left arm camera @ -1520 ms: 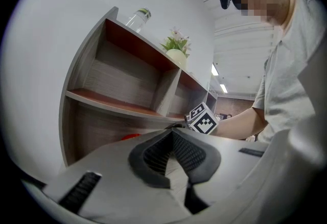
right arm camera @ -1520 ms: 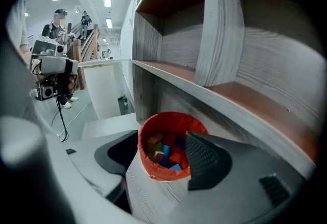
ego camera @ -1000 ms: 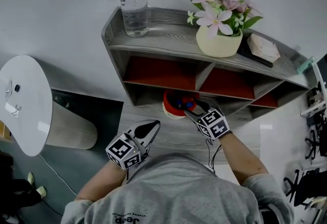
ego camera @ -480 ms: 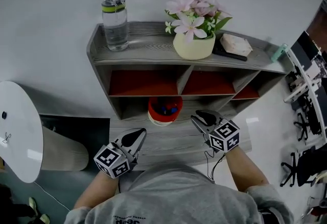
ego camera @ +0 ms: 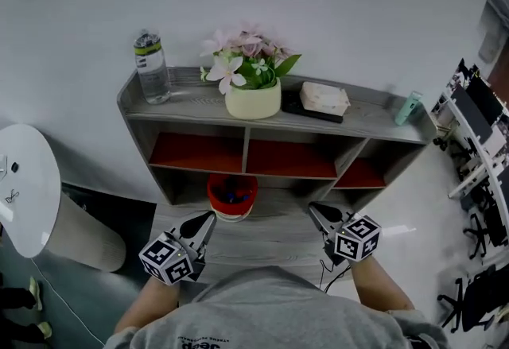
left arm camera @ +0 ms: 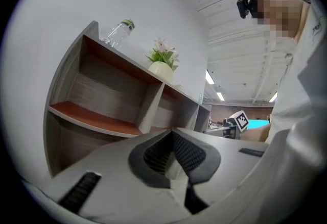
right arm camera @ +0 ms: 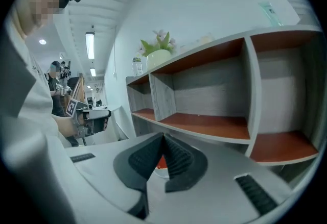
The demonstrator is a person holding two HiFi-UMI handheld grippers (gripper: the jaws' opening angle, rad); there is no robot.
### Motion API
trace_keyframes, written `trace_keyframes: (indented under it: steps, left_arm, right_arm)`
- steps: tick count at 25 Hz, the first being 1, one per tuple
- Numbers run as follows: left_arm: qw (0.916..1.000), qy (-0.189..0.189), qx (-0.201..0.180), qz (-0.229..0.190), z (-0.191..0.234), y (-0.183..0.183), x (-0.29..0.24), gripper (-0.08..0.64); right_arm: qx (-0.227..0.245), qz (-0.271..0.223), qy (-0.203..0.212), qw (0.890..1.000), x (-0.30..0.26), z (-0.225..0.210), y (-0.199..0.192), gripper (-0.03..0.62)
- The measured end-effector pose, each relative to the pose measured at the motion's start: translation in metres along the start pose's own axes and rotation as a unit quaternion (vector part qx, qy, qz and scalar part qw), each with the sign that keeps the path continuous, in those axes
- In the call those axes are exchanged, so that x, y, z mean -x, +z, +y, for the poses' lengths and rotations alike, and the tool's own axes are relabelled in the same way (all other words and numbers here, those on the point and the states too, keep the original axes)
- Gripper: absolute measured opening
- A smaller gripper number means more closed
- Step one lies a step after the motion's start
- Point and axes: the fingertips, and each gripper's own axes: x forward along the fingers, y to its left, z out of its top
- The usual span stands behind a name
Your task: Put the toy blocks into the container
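Note:
The red container (ego camera: pixel 232 195) stands on the grey wooden ledge under the shelf, with blue and red toy blocks (ego camera: pixel 231 198) inside it. My left gripper (ego camera: pixel 208 218) is shut and empty, just in front of the container and to its left. My right gripper (ego camera: pixel 312 210) is further to the container's right; its jaws have just been closing and are now shut with nothing between them. In the right gripper view the container (right arm camera: pixel 160 163) shows as a red patch behind the closed right gripper (right arm camera: pixel 163 137). The left gripper view shows my left gripper (left arm camera: pixel 171 131) shut in front of the shelf compartments.
The grey shelf unit (ego camera: pixel 350 126) has red-lined compartments. On top stand a water bottle (ego camera: pixel 151 67), a flower pot (ego camera: pixel 253 97), a tissue pack (ego camera: pixel 324 98) and a teal bottle (ego camera: pixel 409 107). A white round stand (ego camera: pixel 24 188) is at left, office chairs (ego camera: pixel 481 180) at right.
My right gripper has left the container, drawn back to the right and shut its jaws. The left gripper has drawn back a little. The blocks stay in the container.

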Motion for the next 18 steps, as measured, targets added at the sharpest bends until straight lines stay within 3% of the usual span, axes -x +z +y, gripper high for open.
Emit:
trace_keyframes:
  steps: [7,13,18]
  left_arm:
    - [0.9999,0.004,-0.016,0.003,-0.042,0.000,-0.028,0.012]
    - [0.9994,0.011,-0.033,0.008,-0.042,0.008,-0.025,0.012]
    - [0.9997,0.009,-0.024,0.005,-0.040,0.007,-0.023,0.012]
  right_arm:
    - [-0.017,-0.042,0.049,0.998,0.024,-0.019,0.007,0.002]
    - [-0.023,-0.054,0.048,0.997,0.023,-0.015,0.004,0.008]
    - [0.007,-0.052,0.046,0.998,0.021,-0.007,0.007,0.008]
